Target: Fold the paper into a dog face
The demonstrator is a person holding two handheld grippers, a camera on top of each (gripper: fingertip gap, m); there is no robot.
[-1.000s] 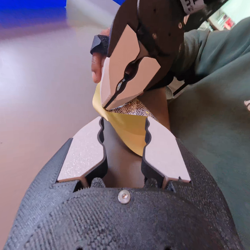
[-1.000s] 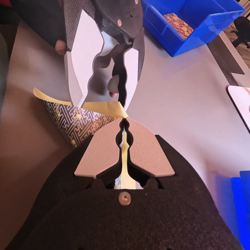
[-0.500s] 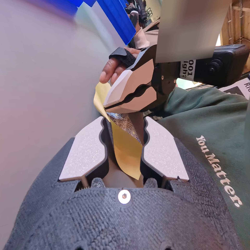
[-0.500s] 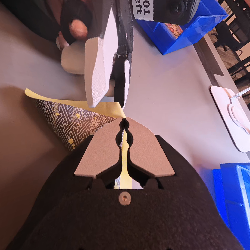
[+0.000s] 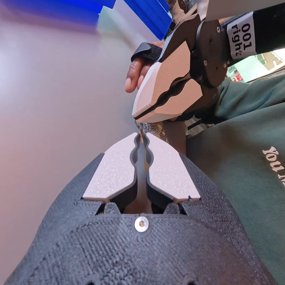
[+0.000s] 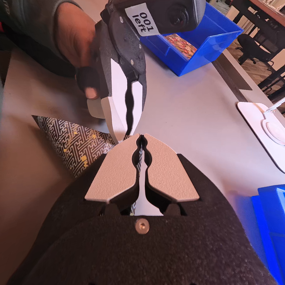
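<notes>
The paper (image 6: 72, 145) is a dark sheet with a white maze pattern and gold flecks, folded into a triangle above the table. In the left wrist view a strip of it (image 5: 154, 131) shows between the two grippers. My right gripper (image 6: 142, 135) is shut on one corner of the paper. My left gripper (image 5: 141, 135) is shut on the paper right beside it. Each gripper also shows in the other's view: the left one (image 6: 128, 131) from above, the right one (image 5: 137, 118) from the right. The yellow underside is hidden.
A blue bin (image 6: 200, 50) holding a flowered sheet stands at the back of the pale table (image 6: 192, 123). A white pad (image 6: 262, 131) lies at the right edge, another blue bin (image 6: 269, 215) at the near right. A person's green sleeve (image 5: 246, 154) is close by. Left and right tips are no more than a few centimetres apart.
My left gripper has closed from wide open onto the paper next to the right gripper. The yellow underside that showed before is now folded out of sight.
</notes>
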